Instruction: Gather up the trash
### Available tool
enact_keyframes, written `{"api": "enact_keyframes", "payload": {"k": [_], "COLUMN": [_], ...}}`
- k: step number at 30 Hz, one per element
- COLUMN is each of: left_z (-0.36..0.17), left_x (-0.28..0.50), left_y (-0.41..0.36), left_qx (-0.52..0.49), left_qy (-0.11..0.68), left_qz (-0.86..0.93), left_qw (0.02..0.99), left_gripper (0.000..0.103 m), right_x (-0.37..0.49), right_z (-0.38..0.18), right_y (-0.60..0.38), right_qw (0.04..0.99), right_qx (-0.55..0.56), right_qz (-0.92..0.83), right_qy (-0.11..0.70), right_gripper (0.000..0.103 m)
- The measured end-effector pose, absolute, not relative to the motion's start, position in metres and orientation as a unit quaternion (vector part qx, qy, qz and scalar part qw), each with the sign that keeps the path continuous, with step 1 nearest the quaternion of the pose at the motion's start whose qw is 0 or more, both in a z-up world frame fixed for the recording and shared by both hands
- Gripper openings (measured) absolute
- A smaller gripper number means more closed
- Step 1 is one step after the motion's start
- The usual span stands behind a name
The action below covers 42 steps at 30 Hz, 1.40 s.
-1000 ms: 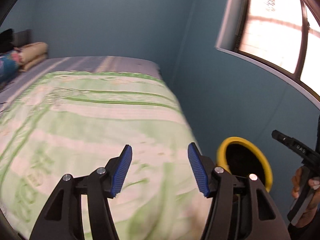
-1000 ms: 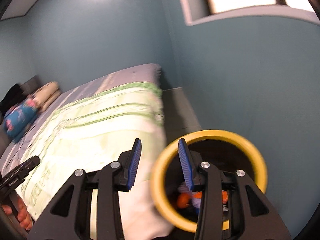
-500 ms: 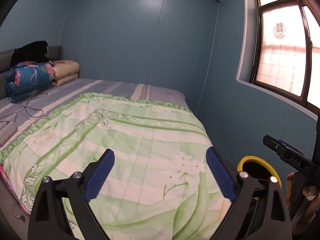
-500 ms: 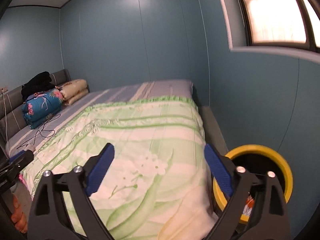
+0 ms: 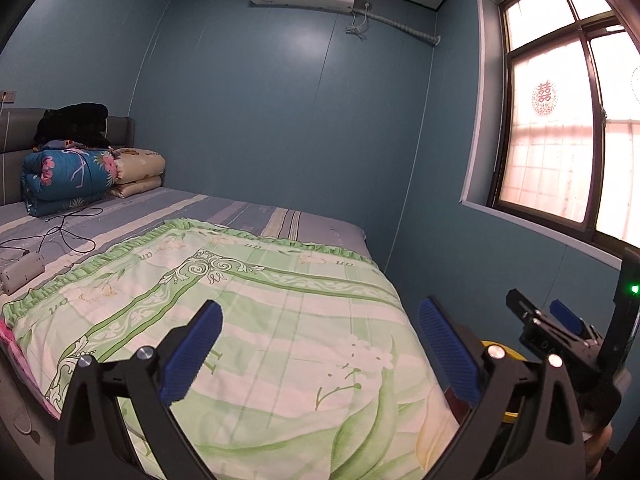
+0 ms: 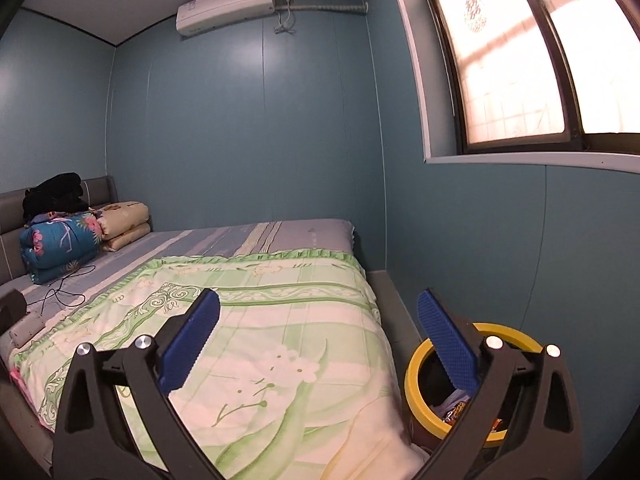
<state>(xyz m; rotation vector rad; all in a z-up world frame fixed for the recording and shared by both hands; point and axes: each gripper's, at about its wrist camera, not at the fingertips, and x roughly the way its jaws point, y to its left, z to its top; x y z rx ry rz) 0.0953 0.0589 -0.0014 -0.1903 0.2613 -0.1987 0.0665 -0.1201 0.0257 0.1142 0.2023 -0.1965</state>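
Note:
A yellow-rimmed trash bin point(image 6: 416, 380) stands on the floor between the bed and the right wall, with colourful wrappers point(image 6: 456, 410) inside. Only a bit of its rim point(image 5: 514, 354) shows in the left wrist view. My right gripper point(image 6: 318, 344) is wide open and empty, above the bed's near corner and the bin. My left gripper point(image 5: 320, 352) is wide open and empty over the green quilt point(image 5: 260, 312). The right gripper point(image 5: 560, 328) also shows at the right of the left wrist view.
The bed fills the left of the room, with folded blankets point(image 5: 68, 176), a black cable point(image 5: 68, 228) and a power strip point(image 5: 22, 272) near the headboard. A blue wall and a window point(image 5: 560, 128) are on the right. A narrow floor strip point(image 6: 390, 296) runs beside the bed.
Both grippers have opened from narrow to wide and tilted up from the bin toward the room. The right gripper has pulled back from the bin's mouth.

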Motion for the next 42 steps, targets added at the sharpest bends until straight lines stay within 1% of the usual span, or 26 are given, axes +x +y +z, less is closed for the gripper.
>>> {"api": "enact_keyframes", "payload": {"k": [14,42], "left_z": [-0.002,-0.004], "left_x": [0.086,0.089], "left_y": [0.052,0.045], "left_qx": [-0.092,-0.088], "left_qy": [0.120,0.130], "left_qz": [-0.112,-0.115], "left_qw": [0.982,0.981], "left_gripper": [0.095,0.095], "right_x": [0.066,0.074], "right_z": [0.020,0.013], "right_y": [-0.120,-0.124], "right_qw": [0.988,0.985], "right_qx": [0.068,0.073], "right_qz": [-0.092,-0.099], "right_qy": [0.108,0.121], "right_gripper": [0.095,0.095]}}
